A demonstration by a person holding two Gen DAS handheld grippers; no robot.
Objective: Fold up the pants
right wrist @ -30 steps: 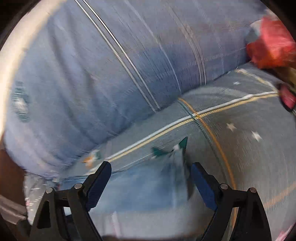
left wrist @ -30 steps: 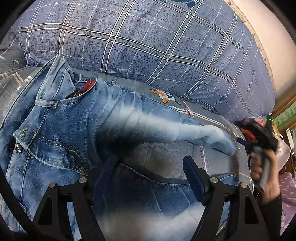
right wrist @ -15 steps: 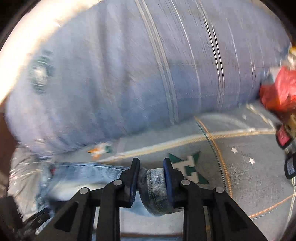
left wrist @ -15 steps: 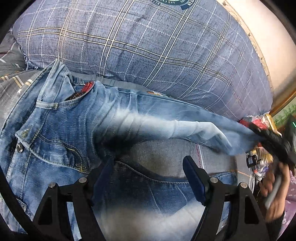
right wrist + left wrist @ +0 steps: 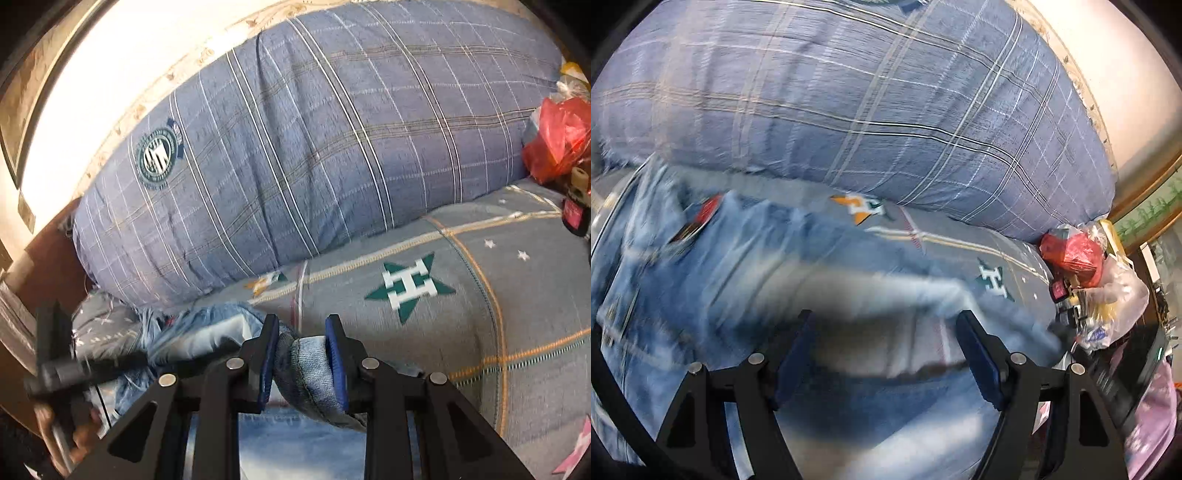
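Faded blue jeans (image 5: 713, 280) lie on the bed, blurred in the left wrist view, with the waist at the left. One leg stretches toward the right. My left gripper (image 5: 886, 354) hovers over the crotch area, open, its blue pads apart and pressing on nothing. In the right wrist view my right gripper (image 5: 301, 358) is shut on the bunched hem of that jeans leg (image 5: 310, 373), lifted off the sheet. The rest of the jeans (image 5: 207, 332) trails off to the left. There a hand holds the left gripper (image 5: 55, 369), its fingers hidden.
A big blue plaid pillow (image 5: 868, 110) (image 5: 314, 147) lies along the far side against the wall. The grey bed sheet (image 5: 406, 288) carries green star emblems. A red plastic bag (image 5: 1071, 254) (image 5: 557, 136) and clear bags with clutter (image 5: 1115, 302) sit at the right edge.
My right gripper closed on the leg's hem and carried it up and away, pulling the leg out straight. My left gripper rose a little over the jeans and stayed open.
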